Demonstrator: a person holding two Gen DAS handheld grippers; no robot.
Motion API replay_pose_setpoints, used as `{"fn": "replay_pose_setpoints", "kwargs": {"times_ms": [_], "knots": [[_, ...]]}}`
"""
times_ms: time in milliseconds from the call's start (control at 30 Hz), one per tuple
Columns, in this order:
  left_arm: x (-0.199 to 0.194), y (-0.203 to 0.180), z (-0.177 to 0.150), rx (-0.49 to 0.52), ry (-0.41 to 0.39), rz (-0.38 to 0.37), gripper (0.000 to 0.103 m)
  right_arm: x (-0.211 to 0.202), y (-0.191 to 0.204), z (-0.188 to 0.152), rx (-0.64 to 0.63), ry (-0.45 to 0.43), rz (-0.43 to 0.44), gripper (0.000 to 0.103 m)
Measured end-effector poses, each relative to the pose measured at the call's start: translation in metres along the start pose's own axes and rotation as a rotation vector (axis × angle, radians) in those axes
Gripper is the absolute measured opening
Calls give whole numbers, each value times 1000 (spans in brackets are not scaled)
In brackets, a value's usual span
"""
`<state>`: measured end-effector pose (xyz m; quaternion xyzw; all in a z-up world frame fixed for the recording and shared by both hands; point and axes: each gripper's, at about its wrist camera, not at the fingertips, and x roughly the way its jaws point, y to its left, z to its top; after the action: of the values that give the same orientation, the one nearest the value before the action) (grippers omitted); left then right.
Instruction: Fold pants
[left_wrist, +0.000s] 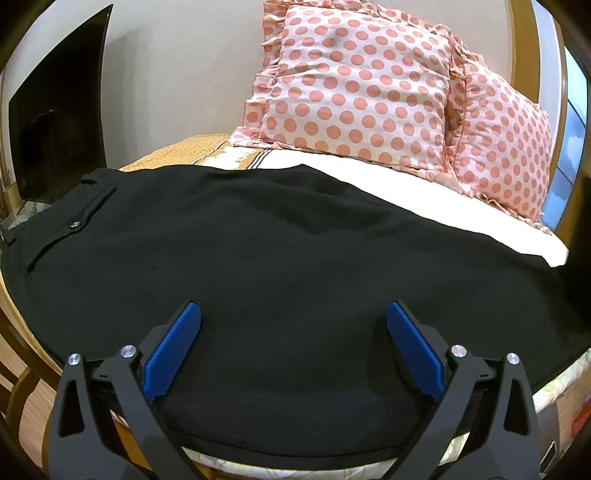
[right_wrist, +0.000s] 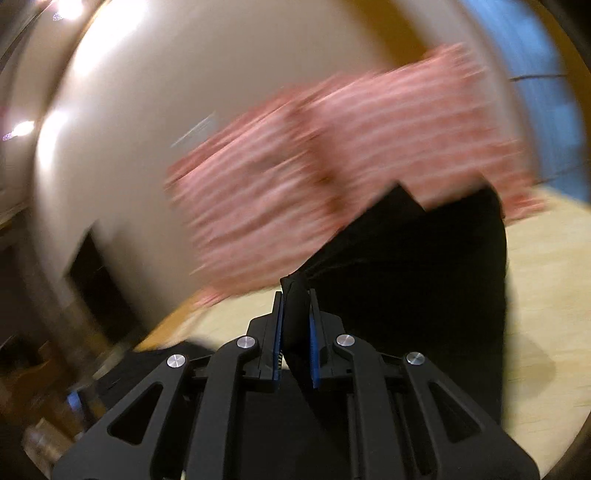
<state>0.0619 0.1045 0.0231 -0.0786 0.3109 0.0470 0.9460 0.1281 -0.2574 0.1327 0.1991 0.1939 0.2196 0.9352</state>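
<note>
Black pants (left_wrist: 258, 240) lie spread across the bed, waistband and a buttoned back pocket (left_wrist: 75, 223) at the left. My left gripper (left_wrist: 293, 314) is open, its blue pads (left_wrist: 173, 347) resting low over the near part of the pants, holding nothing. In the right wrist view my right gripper (right_wrist: 295, 295) is shut on a fold of the black pants (right_wrist: 424, 277), which hangs lifted from the pads toward the bed. That view is motion-blurred.
Two pink polka-dot pillows (left_wrist: 354, 85) stand at the head of the bed; they show blurred in the right wrist view (right_wrist: 332, 155). A white sheet (left_wrist: 424, 188) lies under the pants. A dark TV screen (left_wrist: 55, 122) hangs at left. The wooden bed edge (left_wrist: 22, 332) is at lower left.
</note>
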Motion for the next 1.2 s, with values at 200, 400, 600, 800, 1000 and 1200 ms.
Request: {"fn": "replay_pose_setpoints", "kwargs": {"times_ms": [200,400,600,800,1000,1200], "knots": [[-1,2,0,-16,-4,-19,101,93,67,-84,-55,390,163,12],[-2,3,0,-17,-10,-37,101,97,70,-93,5,390,178,12],[-7,12,4,-85,-18,-87,101,109,105,-97,-93,426,225,12],[-27,45,11,-204,-58,-82,101,126,127,-115,-157,464,230,12],[-41,70,12,-225,-94,17,101,121,123,-124,-108,470,250,12],[-51,99,13,-292,-123,73,101,128,130,-140,-196,482,232,13]]}}
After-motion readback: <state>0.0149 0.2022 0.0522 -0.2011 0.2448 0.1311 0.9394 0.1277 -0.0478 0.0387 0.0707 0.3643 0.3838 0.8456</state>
